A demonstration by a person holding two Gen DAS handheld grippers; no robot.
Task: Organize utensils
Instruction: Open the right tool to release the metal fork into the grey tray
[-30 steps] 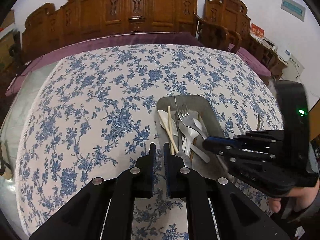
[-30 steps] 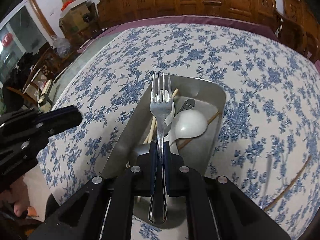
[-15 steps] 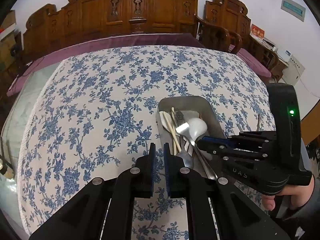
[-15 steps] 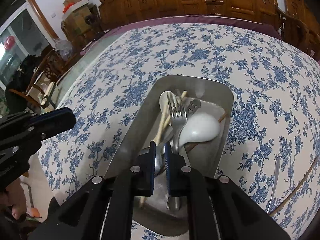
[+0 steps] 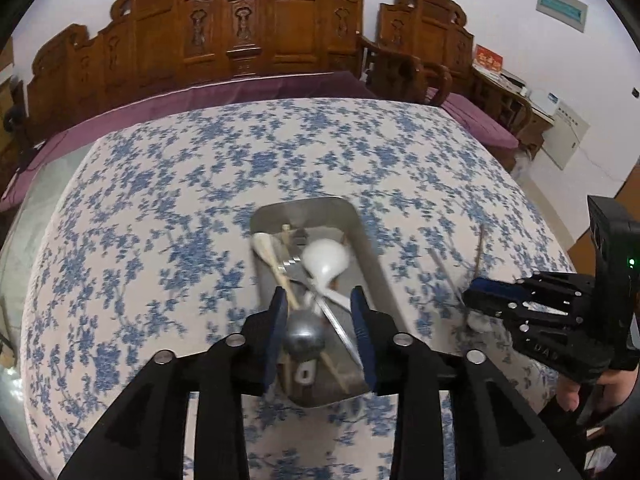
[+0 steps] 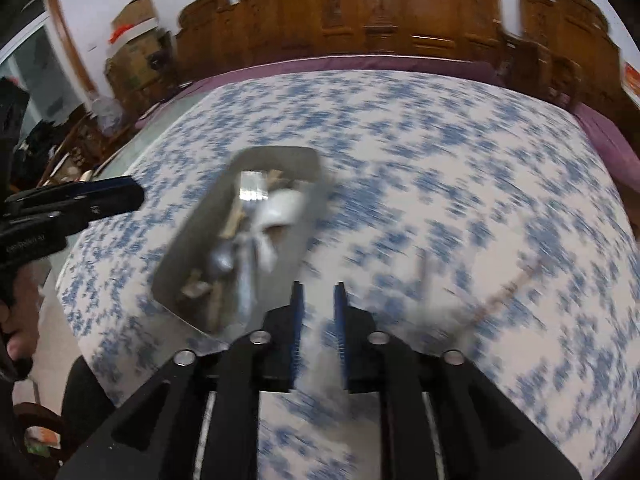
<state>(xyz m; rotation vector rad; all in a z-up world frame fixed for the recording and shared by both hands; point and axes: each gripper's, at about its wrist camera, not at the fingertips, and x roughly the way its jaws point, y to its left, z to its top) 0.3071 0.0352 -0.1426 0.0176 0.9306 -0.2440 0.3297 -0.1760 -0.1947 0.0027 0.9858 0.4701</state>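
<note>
A metal tray (image 5: 304,205) on the flowered tablecloth holds a white spoon (image 5: 326,258), a fork, chopsticks and a metal spoon (image 5: 303,340). My left gripper (image 5: 319,320) hovers over the tray's near end. Its jaws are opening and the utensils below show between them, none pressed. My right gripper (image 6: 319,309) is over bare cloth just right of the tray (image 6: 280,153). Its jaws are opening with nothing between them. It also shows from the side, as the right gripper (image 5: 480,292), in the left wrist view. A loose chopstick (image 6: 508,288) and a blurred metal utensil (image 6: 421,268) lie on the cloth to its right.
Carved wooden chairs (image 5: 280,28) and a purple cushion line the table's far edge. A person's hand (image 5: 576,392) holds the right gripper at the lower right. The left gripper (image 6: 80,200) juts in from the left of the right wrist view, which is heavily blurred.
The fork left the right gripper and now lies in the tray. The right gripper swung right, off the tray, and parted its jaws. The left gripper moved over the tray and opened.
</note>
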